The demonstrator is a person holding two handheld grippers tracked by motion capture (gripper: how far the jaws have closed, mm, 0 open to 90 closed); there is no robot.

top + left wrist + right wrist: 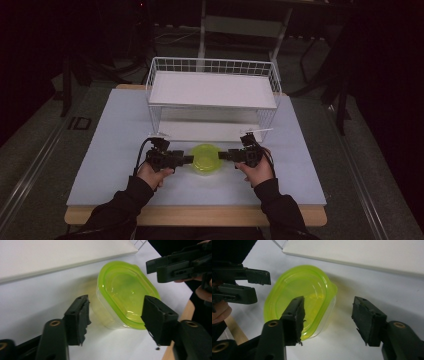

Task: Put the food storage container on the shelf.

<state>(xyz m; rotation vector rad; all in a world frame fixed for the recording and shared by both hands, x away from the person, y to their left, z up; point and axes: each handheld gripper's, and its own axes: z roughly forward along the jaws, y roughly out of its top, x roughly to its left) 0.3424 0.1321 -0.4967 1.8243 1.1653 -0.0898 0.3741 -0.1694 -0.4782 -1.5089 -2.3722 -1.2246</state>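
Your left gripper (189, 159) and right gripper (222, 155), both half-open and empty, flank the green-lidded container (207, 158) for a two-sided lift.

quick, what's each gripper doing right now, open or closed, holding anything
Left gripper: open, jaws astride one end of the green-lidded container, pads not pressing it.
Right gripper: open, jaws astride the container's other end, holding nothing.

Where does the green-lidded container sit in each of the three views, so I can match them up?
High view: green-lidded container at table centre, between the two grippers.
Left gripper view: centre-right, beyond the jaws.
Right gripper view: centre-left, partly behind the left jaw.
Shared landmark: the white shelf board just behind it.
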